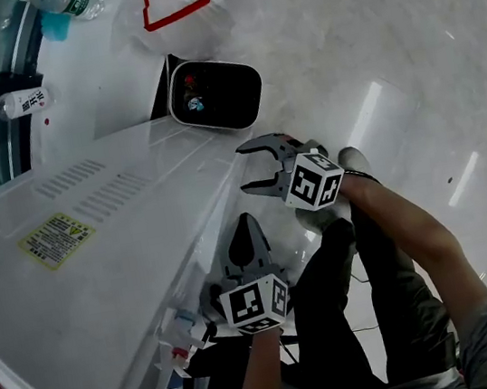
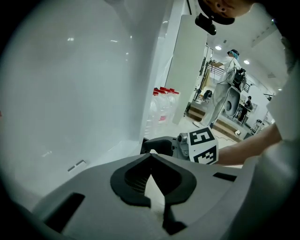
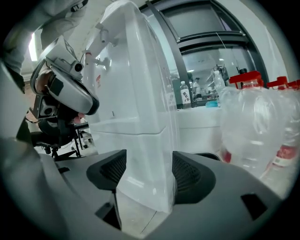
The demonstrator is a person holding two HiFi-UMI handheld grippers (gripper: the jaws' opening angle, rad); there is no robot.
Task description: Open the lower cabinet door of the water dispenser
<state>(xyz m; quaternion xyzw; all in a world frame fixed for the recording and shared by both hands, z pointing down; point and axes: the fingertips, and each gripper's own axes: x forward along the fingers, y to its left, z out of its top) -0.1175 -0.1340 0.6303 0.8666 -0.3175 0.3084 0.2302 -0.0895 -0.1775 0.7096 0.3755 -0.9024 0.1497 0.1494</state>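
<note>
The white water dispenser (image 1: 98,258) fills the left of the head view, seen from above, its taps (image 1: 179,336) at the bottom. My right gripper (image 1: 244,169) stands open at the dispenser's front corner. In the right gripper view that corner edge (image 3: 154,140) rises between the spread jaws of the right gripper (image 3: 149,161), and the lower cabinet door (image 3: 133,159) lies below a level seam. My left gripper (image 1: 246,225) is shut and empty, pointing along the dispenser's front. In the left gripper view its tips (image 2: 150,157) meet before the white panel (image 2: 70,93), with the right gripper (image 2: 161,145) beyond.
A white-rimmed box with a dark top (image 1: 214,95) stands on the glossy floor behind the dispenser. Clear water jugs with red caps (image 3: 253,122) are stacked to the right. Small bottles (image 1: 23,103) lie on a counter at left. My legs (image 1: 362,307) are beside the dispenser.
</note>
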